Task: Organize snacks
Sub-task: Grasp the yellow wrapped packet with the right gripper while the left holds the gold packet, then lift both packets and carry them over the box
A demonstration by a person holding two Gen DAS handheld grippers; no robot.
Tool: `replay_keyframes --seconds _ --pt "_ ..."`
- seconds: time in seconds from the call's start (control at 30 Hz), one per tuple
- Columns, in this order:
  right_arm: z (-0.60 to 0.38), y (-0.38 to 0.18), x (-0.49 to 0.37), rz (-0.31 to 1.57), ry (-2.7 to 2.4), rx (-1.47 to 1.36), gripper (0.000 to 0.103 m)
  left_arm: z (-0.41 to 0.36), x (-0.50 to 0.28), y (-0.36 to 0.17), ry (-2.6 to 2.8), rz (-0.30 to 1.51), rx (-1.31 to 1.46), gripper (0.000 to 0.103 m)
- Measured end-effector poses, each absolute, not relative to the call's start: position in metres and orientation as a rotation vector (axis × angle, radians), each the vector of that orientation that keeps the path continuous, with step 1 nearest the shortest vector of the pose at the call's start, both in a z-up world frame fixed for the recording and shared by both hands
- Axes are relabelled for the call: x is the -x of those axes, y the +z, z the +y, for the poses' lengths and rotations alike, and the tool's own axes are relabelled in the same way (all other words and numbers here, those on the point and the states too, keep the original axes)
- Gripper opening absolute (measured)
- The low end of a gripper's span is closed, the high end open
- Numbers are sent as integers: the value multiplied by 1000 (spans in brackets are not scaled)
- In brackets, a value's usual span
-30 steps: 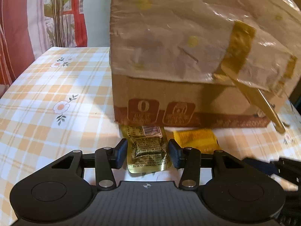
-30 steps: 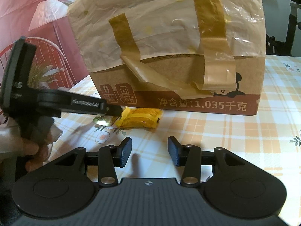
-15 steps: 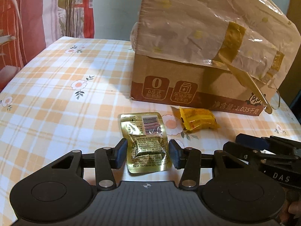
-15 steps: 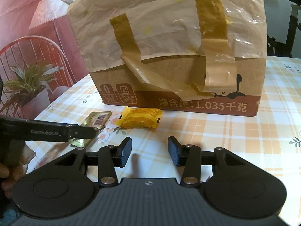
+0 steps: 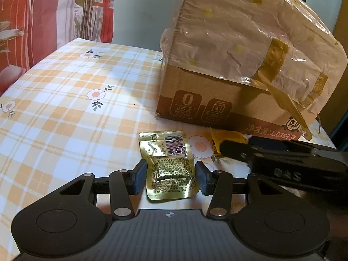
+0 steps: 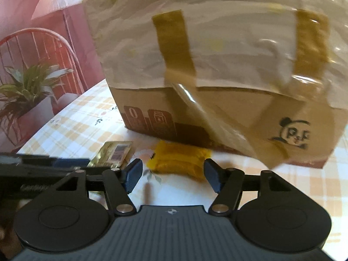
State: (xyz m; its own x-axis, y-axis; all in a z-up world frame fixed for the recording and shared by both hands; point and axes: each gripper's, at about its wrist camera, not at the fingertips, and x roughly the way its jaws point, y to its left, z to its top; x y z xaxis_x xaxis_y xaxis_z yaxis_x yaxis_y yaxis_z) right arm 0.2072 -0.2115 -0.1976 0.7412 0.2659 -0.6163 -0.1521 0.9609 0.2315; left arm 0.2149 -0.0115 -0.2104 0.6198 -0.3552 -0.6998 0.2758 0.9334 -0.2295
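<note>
— Can you read the cardboard box [image 6: 228,113] from the right wrist?
— No, that whole view is smeared; its print is blurred and its top runs off the frame
— And the yellow snack [image 5: 228,135]?
— In the left wrist view the right gripper [image 5: 235,150] covers most of it
— The gold packet [image 6: 115,154]?
— Its lower part is hidden behind the left gripper's arm

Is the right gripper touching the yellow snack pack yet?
Apart. The right wrist view shows the right gripper with jaws, just opened wider, standing clear on either side of the yellow snack pack.
</note>
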Motion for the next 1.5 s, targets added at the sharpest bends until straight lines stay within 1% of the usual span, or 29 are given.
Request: replay_keyframes --seconds 0.2,0.33,0.43,0.53,0.6,0.63,0.7,0.8,1.0,1.13,1.3,1.5 --pt "-202 -204 -223 697 160 -155 66 -9 -216 -211 -373 821 125 50" --pt "-197 -210 -228 705 137 -116 73 -11 -215 -211 -369 816 112 50" --pt "-193 -212 -227 709 137 -76 73 -13 -215 -211 -366 815 106 50" --pt "-193 -213 -223 705 152 -60 71 -14 -214 -210 -366 813 97 50" --pt "-190 -214 -219 707 150 -22 68 -14 -214 -210 -365 811 94 50" --pt "-189 -214 -215 702 150 -2 64 -15 -214 -209 -365 810 91 50" --pt "-191 -214 -208 698 158 -13 60 -16 -213 -209 -364 808 83 50" --pt "-197 -213 -201 692 172 -45 57 -15 -213 -209 -365 807 80 50" --pt "-211 -210 -184 678 199 -104 55 -11 -210 -207 -370 807 103 48" --pt "-222 -202 -174 630 221 -154 55 -14 -205 -197 -374 765 83 48" --pt "-228 -187 -165 578 251 -170 55 -14 -198 -177 -376 696 69 48" --pt "-221 -159 -157 468 321 -143 55 0 -194 -141 -337 602 80 48"
